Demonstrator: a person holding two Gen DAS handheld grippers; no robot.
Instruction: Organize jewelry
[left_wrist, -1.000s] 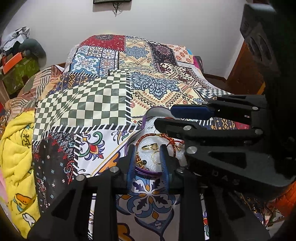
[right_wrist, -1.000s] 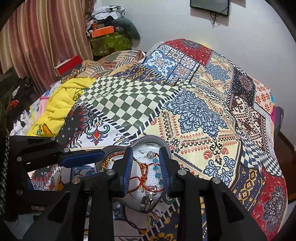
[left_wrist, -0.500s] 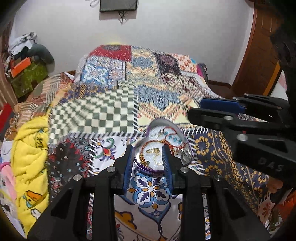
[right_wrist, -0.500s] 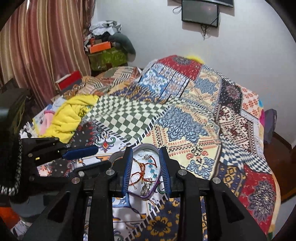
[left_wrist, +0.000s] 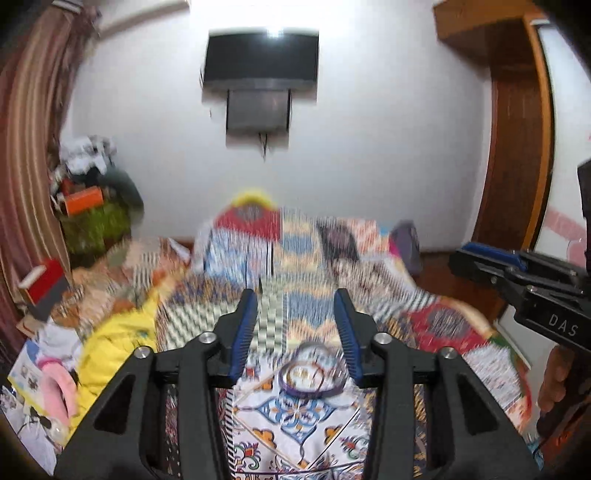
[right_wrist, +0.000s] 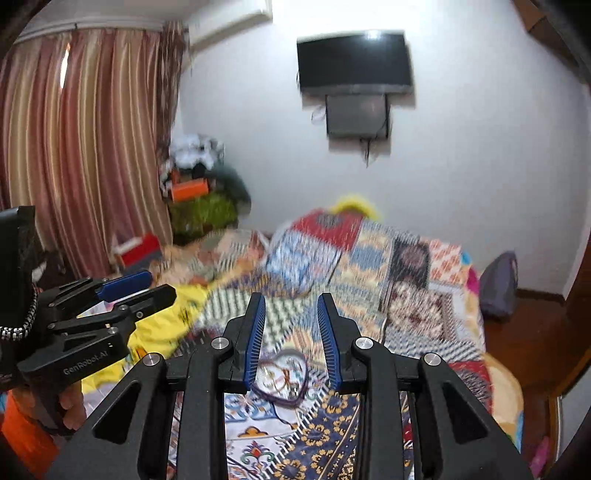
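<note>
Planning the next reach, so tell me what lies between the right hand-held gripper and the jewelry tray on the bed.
Only patterned bedspread. In the right wrist view, nothing sits between the right hand-held gripper and the jewelry tray.

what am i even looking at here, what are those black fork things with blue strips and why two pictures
Those black forks are hand-held grippers: a person carries one in each hand, and each has a small wide-angle camera looking forward along its two jaws. One picture comes from the left gripper, the other from the right gripper; each view also catches the other tool at its edge. Both sets of jaws stand open and hold nothing. Below them is a bed under a patchwork bedspread. On it lies a heart-shaped tray with jewelry inside, too blurred to name piece by piece. A yellow blanket lies on the bed's left side, and a television hangs on the far wall.
</note>
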